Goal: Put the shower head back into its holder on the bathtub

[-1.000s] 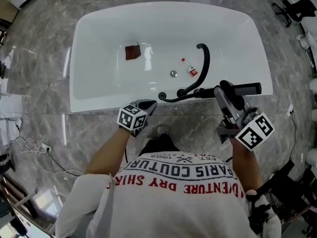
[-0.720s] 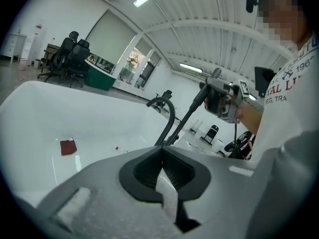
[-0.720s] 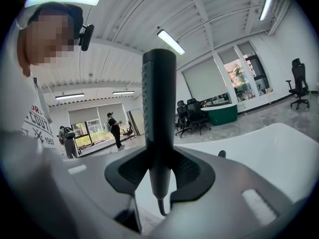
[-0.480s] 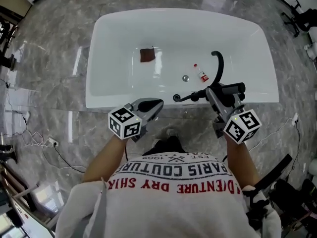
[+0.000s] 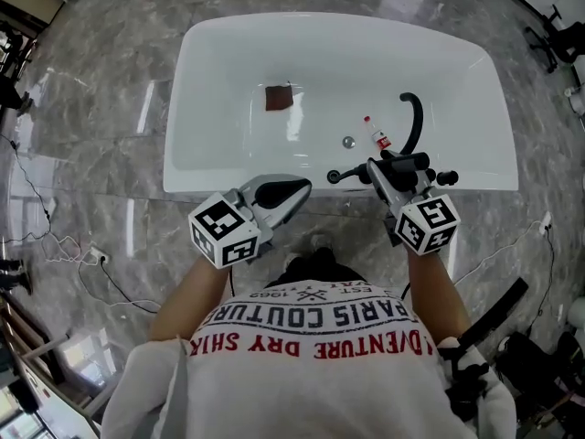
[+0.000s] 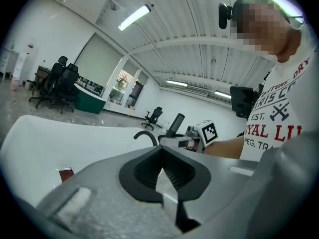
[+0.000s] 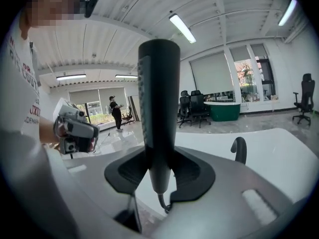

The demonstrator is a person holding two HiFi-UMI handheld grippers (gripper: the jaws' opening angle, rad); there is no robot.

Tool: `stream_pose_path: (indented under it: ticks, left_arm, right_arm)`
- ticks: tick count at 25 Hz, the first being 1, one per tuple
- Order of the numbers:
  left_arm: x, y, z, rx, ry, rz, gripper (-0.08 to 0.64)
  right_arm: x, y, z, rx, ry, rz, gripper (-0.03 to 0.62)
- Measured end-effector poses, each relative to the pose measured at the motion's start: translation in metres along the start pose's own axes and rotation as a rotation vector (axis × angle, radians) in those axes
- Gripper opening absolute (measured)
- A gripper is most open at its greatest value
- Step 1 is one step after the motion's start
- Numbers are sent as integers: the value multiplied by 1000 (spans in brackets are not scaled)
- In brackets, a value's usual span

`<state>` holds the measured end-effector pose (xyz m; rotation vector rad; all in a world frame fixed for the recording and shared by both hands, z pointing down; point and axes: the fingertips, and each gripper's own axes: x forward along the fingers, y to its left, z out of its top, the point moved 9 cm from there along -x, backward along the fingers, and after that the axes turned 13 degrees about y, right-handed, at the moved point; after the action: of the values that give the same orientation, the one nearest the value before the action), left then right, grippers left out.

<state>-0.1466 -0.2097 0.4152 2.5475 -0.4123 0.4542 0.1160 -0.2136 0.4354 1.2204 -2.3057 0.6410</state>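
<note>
right gripper (image 7: 158, 172) clamps the shower head (image 7: 158, 93) (black) by the bathtub (image 5: 212, 183); left gripper (image 6: 162, 172) closed, empty.

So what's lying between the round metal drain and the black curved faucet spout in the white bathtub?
A small red-and-white bottle lies on the floor of the bathtub, between the drain and the spout. The head view shows it.

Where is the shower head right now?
The shower head is right of centre in the head view, clamped in the right tongs over the near rim of the bathtub, beside the curved black spout.
</note>
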Motion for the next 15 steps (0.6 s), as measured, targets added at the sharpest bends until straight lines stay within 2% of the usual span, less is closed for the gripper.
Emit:
stream_pose_path:
  ticks: [3, 15]
  left_arm:
    - [-9, 1, -2, -6, 3, 19, 2]
    - [-30, 4, -22, -55, 4, 74, 2]
  right_arm:
    - [19, 2, -12, -17, 32, -8, 137]
    - [80, 0, -71, 22, 202, -7, 137]
